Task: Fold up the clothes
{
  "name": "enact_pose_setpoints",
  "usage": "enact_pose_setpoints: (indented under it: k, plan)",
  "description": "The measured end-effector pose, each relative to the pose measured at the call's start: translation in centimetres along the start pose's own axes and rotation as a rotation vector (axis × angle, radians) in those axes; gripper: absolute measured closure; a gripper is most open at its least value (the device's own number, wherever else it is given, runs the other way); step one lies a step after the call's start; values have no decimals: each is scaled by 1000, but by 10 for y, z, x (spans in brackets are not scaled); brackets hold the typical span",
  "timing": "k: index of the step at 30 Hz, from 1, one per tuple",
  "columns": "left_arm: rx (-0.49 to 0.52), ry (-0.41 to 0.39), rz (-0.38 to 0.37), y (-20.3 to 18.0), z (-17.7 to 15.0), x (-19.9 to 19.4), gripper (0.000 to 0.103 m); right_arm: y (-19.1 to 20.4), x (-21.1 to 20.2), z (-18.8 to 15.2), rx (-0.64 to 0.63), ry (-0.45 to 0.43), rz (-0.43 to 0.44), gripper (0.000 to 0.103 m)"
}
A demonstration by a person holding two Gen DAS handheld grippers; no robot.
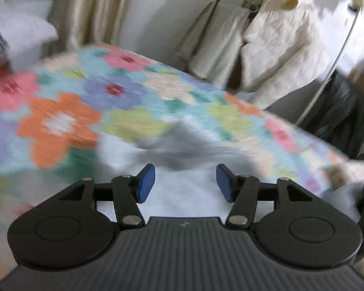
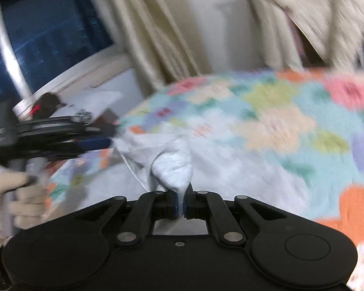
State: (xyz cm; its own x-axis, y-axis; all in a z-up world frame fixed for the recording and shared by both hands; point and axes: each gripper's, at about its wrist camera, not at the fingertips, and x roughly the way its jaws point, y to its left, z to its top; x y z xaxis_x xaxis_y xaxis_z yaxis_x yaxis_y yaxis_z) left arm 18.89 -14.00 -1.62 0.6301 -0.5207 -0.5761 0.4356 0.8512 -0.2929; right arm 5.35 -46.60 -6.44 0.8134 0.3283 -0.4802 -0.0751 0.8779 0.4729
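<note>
**Right jaws pinch the grey garment; left jaws stand apart over it**

The right gripper [image 2: 181,205] has its jaws clamped together on a bunched peak of the pale grey garment [image 2: 174,167], which rises straight from the blue pads and spreads back onto the floral bedspread [image 2: 279,111]. The left gripper [image 1: 185,183] holds its jaws wide apart, with nothing between the blue pads [image 1: 146,183]; the garment [image 1: 182,145] lies just beyond and beneath them on the bedspread [image 1: 85,97], blurred by motion.

Around the bedspread, beyond its far edge, a cream curtain [image 1: 89,9] hangs against the wall, and a cream coat [image 1: 279,55] hangs from a rack at the far right corner. A dark bag-like mass [image 1: 347,121] sits past the right edge.

Only the right wrist view shows the left gripper [image 2: 94,143] from the side, at the garment's left edge, though blur hides whether it touches the cloth. That view also shows a gloved hand [image 2: 19,198] on the handle and a dark window [image 2: 48,29] left of the bedspread. Only the left wrist view shows the open gap plainly.
</note>
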Motion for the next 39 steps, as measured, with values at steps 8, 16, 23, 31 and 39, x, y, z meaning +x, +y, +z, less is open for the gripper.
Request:
enact_pose_setpoints:
  k: [8, 16, 23, 31, 39]
  plan:
    - [9, 152, 162, 57, -53, -10, 42, -6, 0, -4, 24, -17, -59, 99]
    - [-54, 192, 208, 78, -54, -12, 32, -41, 7, -8, 46, -3, -230, 91]
    - [-1, 175, 173, 69, -51, -9, 30, -13, -11, 4, -231, -51, -500, 47]
    - [98, 178, 51, 51, -53, 34, 66, 59, -5, 6, -354, -49, -261, 46]
    - [203, -37, 309, 46, -27, 16, 100, 112, 39, -40, -470, 212, 68, 47]
